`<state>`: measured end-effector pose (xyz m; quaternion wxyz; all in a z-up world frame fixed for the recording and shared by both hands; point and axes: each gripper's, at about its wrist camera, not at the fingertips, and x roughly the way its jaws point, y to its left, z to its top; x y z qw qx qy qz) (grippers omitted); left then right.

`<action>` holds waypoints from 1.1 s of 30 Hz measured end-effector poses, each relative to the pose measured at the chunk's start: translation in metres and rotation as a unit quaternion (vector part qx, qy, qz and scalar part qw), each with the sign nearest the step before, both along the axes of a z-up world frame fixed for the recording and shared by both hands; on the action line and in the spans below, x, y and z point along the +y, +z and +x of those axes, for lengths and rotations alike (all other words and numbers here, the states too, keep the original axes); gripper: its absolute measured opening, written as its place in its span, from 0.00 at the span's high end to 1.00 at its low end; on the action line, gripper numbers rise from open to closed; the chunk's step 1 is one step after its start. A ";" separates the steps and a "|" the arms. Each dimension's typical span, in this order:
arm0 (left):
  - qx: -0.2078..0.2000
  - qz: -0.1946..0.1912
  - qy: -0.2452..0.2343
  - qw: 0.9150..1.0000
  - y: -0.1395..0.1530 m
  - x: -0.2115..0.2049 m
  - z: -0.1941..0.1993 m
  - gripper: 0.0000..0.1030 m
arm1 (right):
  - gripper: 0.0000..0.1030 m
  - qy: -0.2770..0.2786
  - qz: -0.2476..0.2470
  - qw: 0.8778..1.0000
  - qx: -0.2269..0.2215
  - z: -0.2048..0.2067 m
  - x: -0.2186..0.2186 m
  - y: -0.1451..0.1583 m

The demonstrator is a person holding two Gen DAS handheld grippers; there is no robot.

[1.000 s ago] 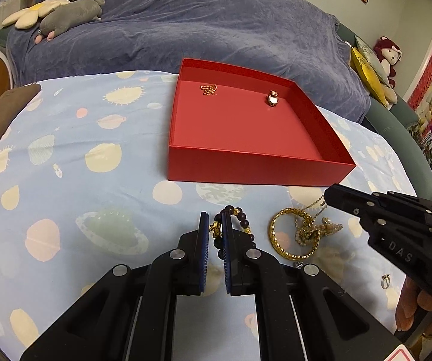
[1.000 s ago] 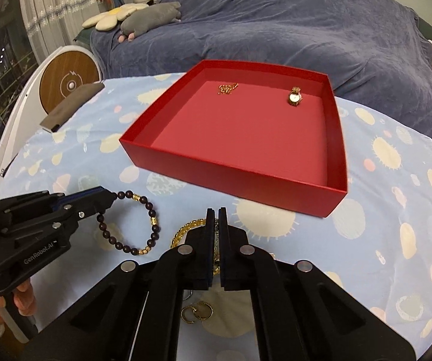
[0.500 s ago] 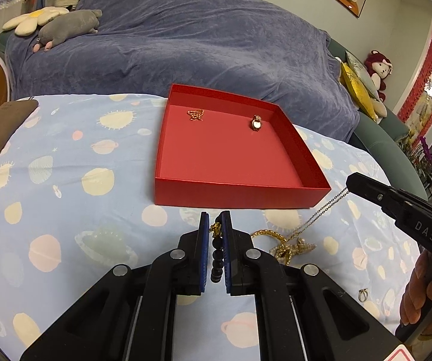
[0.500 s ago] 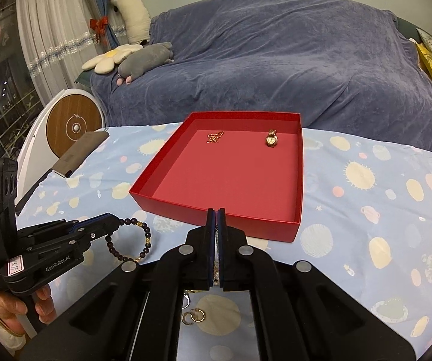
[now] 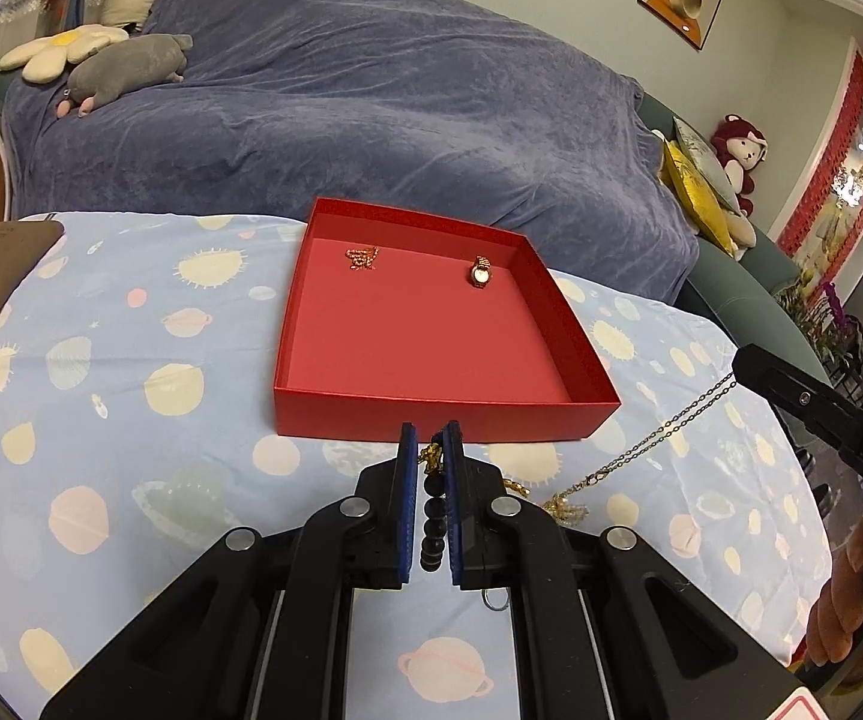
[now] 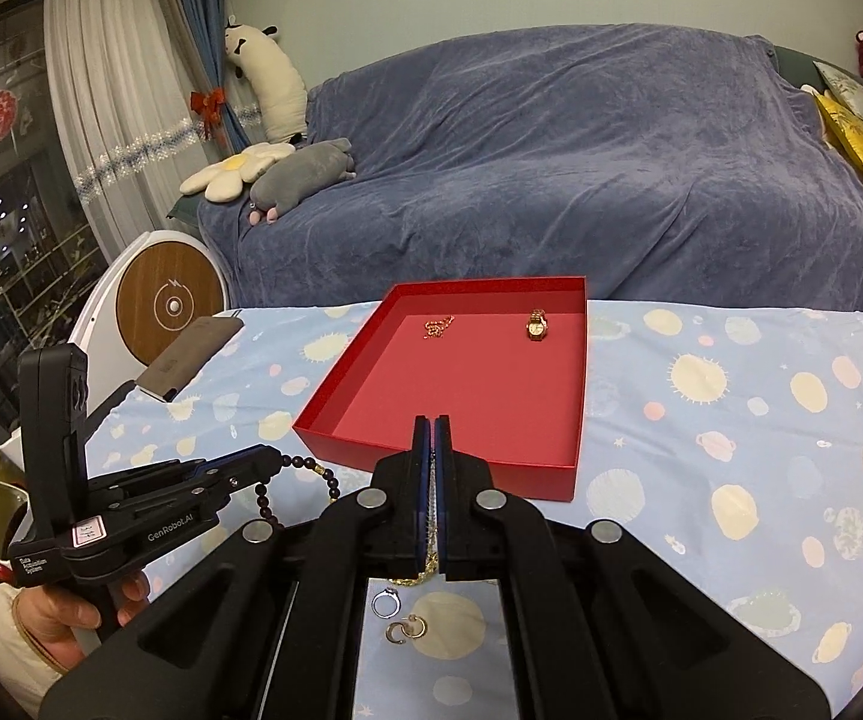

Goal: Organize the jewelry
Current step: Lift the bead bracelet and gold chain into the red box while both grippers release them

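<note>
Right wrist view: at far left the left gripper (image 6: 278,457) clamps a dark beaded bracelet (image 6: 311,471), its loop hanging above the patterned tablecloth (image 6: 761,420). At centre the right gripper (image 6: 431,420) is pinched tight on a gold chain necklace (image 6: 428,564), whose tail dangles toward a ring (image 6: 384,603) and earrings (image 6: 407,630) lying on the cloth. Ahead sits the red box (image 6: 443,468), holding a small gold chain (image 6: 439,327) and a watch (image 6: 536,324) by its far wall. Carrying each piece high enough for the dangling ends to clear the near wall looks wise, then releasing over the bare floor. Cloth right of the box offers free room.
</note>
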<state>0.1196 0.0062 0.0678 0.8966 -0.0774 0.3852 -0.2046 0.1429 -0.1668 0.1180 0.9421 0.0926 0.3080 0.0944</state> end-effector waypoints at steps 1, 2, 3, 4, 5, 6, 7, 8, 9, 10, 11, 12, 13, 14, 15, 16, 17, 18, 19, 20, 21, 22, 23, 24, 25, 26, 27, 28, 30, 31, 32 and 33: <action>-0.003 -0.002 0.000 1.000 0.003 0.000 0.000 0.94 | 1.00 0.000 0.001 1.000 -0.003 -0.001 0.000 0.002; -0.006 -0.003 0.001 1.000 0.006 -0.001 -0.001 0.94 | 1.00 0.000 0.003 1.000 -0.007 -0.002 -0.001 0.004; -0.009 -0.005 0.002 1.000 0.009 -0.001 -0.001 0.94 | 1.00 0.001 0.005 1.000 -0.011 -0.003 -0.002 0.006; -0.012 -0.007 0.002 1.000 0.011 -0.001 -0.002 0.94 | 1.00 0.002 0.009 1.000 -0.015 -0.005 -0.002 0.009; -0.014 -0.009 0.002 1.000 0.014 -0.001 -0.002 0.94 | 1.00 0.005 0.016 1.000 -0.020 -0.006 -0.003 0.013; -0.016 -0.010 0.002 1.000 0.015 -0.002 -0.003 0.94 | 1.00 0.009 0.027 0.999 -0.024 -0.008 -0.004 0.017; -0.017 -0.011 0.002 1.000 0.017 -0.003 -0.003 0.94 | 1.00 0.013 0.034 0.999 -0.029 -0.010 -0.004 0.020; -0.018 -0.011 0.002 1.000 0.018 -0.004 -0.004 0.94 | 1.00 0.014 0.035 0.999 -0.036 -0.012 -0.003 0.025; -0.019 -0.011 0.001 1.000 0.018 -0.006 -0.004 0.94 | 1.00 0.016 0.035 0.998 -0.045 -0.015 -0.002 0.030; -0.019 -0.011 0.000 1.000 0.018 -0.007 -0.004 0.94 | 1.00 0.018 0.037 0.998 -0.052 -0.017 -0.002 0.035; -0.018 -0.012 -0.001 1.000 0.018 -0.008 -0.004 0.94 | 1.00 0.020 0.041 0.997 -0.058 -0.018 -0.001 0.040; -0.019 -0.011 -0.002 1.000 0.019 -0.010 -0.005 0.94 | 1.00 0.023 0.047 0.996 -0.065 -0.020 -0.001 0.045; -0.019 -0.011 -0.003 1.000 0.019 -0.012 -0.005 0.94 | 1.00 0.025 0.053 0.996 -0.071 -0.022 -0.002 0.049; -0.019 -0.011 -0.004 1.000 0.019 -0.013 -0.005 0.94 | 1.00 0.024 0.052 0.995 -0.076 -0.023 -0.002 0.053; -0.019 -0.011 -0.005 1.000 0.019 -0.014 -0.006 0.94 | 1.00 0.022 0.047 0.995 -0.080 -0.024 -0.002 0.055; -0.019 -0.011 -0.006 1.000 0.020 -0.015 -0.006 0.94 | 1.00 0.021 0.044 0.995 -0.082 -0.024 -0.002 0.056; -0.020 -0.011 -0.008 1.000 0.020 -0.016 -0.007 0.94 | 1.00 0.020 0.045 0.995 -0.082 -0.024 -0.003 0.057; -0.021 -0.011 -0.009 1.000 0.021 -0.017 -0.007 0.94 | 1.00 0.021 0.047 0.995 -0.082 -0.024 -0.003 0.058; -0.023 -0.012 -0.011 1.000 0.023 -0.018 -0.007 0.94 | 1.00 0.021 0.046 0.995 -0.082 -0.024 -0.003 0.058; -0.025 -0.013 -0.012 1.000 0.025 -0.018 -0.008 0.94 | 1.00 0.021 0.044 0.995 -0.084 -0.024 -0.002 0.060; -0.028 -0.012 -0.013 0.999 0.027 -0.019 -0.008 0.94 | 1.00 0.023 0.043 0.995 -0.085 -0.023 -0.002 0.062; -0.031 -0.012 -0.014 0.999 0.030 -0.019 -0.008 0.94 | 1.00 0.024 0.041 0.995 -0.087 -0.023 -0.001 0.064; -0.033 -0.013 -0.015 0.999 0.033 -0.018 -0.008 0.94 | 1.00 0.025 0.039 0.995 -0.089 -0.023 -0.001 0.065; -0.035 -0.016 -0.016 0.999 0.036 -0.018 -0.007 0.94 | 1.00 0.026 0.037 0.995 -0.090 -0.022 0.000 0.066; -0.038 -0.016 -0.017 0.999 0.039 -0.017 -0.006 0.94 | 1.00 0.028 0.036 0.995 -0.090 -0.021 0.000 0.067; -0.041 -0.015 -0.017 0.999 0.042 -0.017 -0.004 0.94 | 1.00 0.029 0.035 0.995 -0.089 -0.019 0.000 0.068; -0.044 -0.013 -0.018 0.999 0.045 -0.017 -0.003 0.94 | 1.00 0.030 0.035 0.995 -0.087 -0.017 0.000 0.068; -0.048 -0.010 -0.017 0.999 0.049 -0.017 0.000 0.94 | 1.00 0.030 0.034 0.995 -0.086 -0.014 0.000 0.069; -0.054 -0.006 -0.019 0.998 0.055 -0.017 0.006 0.94 | 1.00 0.031 0.038 0.996 -0.078 -0.004 -0.002 0.070; -0.056 -0.004 -0.018 0.998 0.058 -0.016 0.011 0.94 | 1.00 0.031 0.038 0.996 -0.075 0.001 -0.003 0.071; -0.057 -0.002 -0.018 0.998 0.061 -0.017 0.016 0.94 | 1.00 0.030 0.036 0.996 -0.071 0.009 -0.003 0.071; -0.059 0.000 -0.019 0.998 0.064 -0.018 0.022 0.94 | 1.00 0.030 0.034 0.997 -0.067 0.017 -0.004 0.072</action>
